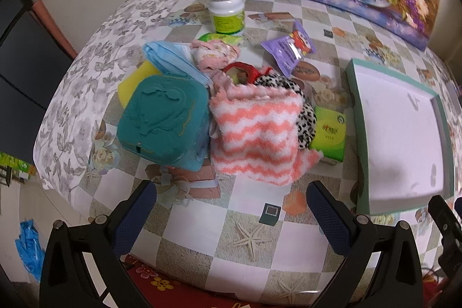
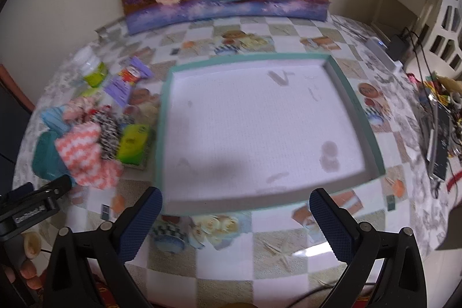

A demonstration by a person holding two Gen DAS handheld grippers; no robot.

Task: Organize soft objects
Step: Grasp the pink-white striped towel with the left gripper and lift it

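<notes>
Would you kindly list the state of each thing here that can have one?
Left claw: open, holding nothing.
Right claw: open, holding nothing.
Tray: upright, nothing inside.
Pill bottle: standing, cap on.
Striped sock: lying flat atop the pile.
Snack packet: apparently sealed.
Face masks: stacked.

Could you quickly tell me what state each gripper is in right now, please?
Left gripper: open, holding nothing, facing the coral striped sock.
Right gripper: open, holding nothing, in front of the tray.
</notes>
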